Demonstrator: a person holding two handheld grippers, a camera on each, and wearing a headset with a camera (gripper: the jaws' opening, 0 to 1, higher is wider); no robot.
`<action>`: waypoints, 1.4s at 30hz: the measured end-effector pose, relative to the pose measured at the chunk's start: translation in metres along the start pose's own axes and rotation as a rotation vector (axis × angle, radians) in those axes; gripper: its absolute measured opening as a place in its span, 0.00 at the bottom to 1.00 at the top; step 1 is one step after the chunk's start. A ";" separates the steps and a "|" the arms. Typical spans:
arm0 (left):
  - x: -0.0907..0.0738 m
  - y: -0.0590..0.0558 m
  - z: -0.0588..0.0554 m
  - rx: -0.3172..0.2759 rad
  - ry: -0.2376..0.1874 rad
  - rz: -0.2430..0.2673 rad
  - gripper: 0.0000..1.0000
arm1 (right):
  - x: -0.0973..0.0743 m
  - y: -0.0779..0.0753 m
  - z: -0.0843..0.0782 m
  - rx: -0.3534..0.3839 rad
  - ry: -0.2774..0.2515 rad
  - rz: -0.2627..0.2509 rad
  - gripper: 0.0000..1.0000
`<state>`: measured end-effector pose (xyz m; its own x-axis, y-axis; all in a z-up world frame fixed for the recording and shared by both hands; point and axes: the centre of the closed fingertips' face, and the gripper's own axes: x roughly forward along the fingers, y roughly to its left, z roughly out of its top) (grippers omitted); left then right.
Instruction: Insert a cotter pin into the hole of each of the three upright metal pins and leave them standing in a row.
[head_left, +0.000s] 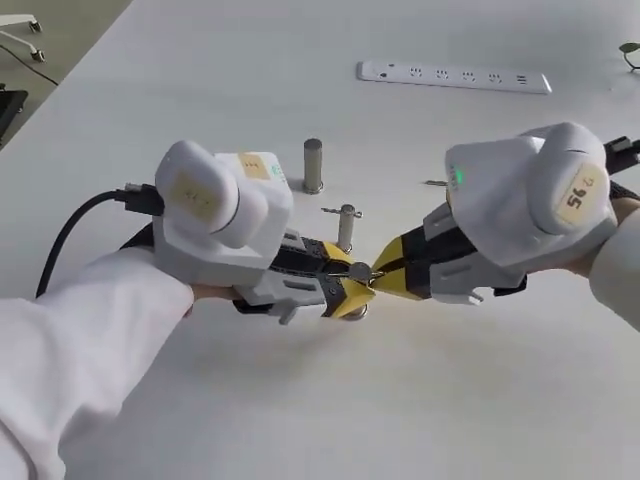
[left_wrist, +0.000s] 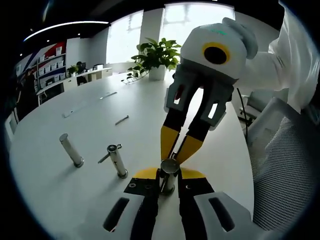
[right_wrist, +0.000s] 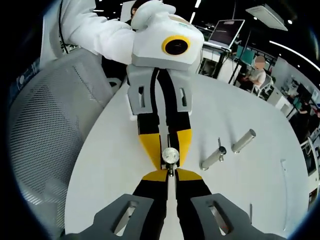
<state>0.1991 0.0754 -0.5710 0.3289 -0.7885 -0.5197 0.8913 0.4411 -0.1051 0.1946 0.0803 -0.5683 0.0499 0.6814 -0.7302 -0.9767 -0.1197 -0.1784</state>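
1. While the left gripper (left_wrist: 168, 176) clamps the near metal pin (left_wrist: 169, 167), the step in hand looks like threading a cotter pin (right_wrist: 170, 170) through its cross hole.
2. Left jaws: closed on the pin's shank just below the head. The pin looks upright, low over the table (head_left: 300, 400).
3. Right gripper (right_wrist: 170, 176): jaws pinched together on a thin wire piece, which I take for the cotter pin. It's too small to make out the legs.
4. Position: the cotter tip sits at the near pin just under its head, between the left gripper's yellow tips. The hole is hidden, so I can't tell if the tip has entered.
5. To do it well:
   - line the cotter's axis up with the hole and push straight in;
   - no side load, or the wire will likely bend or lever the pin over;
   - left clamp firm, hole facing the right gripper, jaw pads clear of the hole.
6. Progress, by my read: the middle pin (head_left: 346, 228) carries a cotter through its top and the far pin (head_left: 313, 165) is bare. A spare cotter pin (head_left: 435, 183) lies on the table, off to the right of those two.
7. Risk: the near pin stands close to the middle pin, so a sloppy release could knock over the row.
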 end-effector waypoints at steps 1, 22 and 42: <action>0.000 0.000 0.000 0.001 0.001 -0.003 0.12 | -0.001 -0.001 -0.001 0.001 -0.004 -0.005 0.04; -0.001 -0.003 0.000 0.024 0.019 -0.002 0.12 | -0.015 0.002 0.002 0.070 -0.027 -0.030 0.00; -0.009 -0.003 -0.007 0.043 0.044 0.035 0.38 | -0.016 0.009 0.005 0.129 -0.066 -0.022 0.12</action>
<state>0.1916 0.0841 -0.5723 0.3470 -0.7531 -0.5589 0.8925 0.4482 -0.0498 0.1840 0.0718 -0.5555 0.0620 0.7293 -0.6814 -0.9944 -0.0130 -0.1044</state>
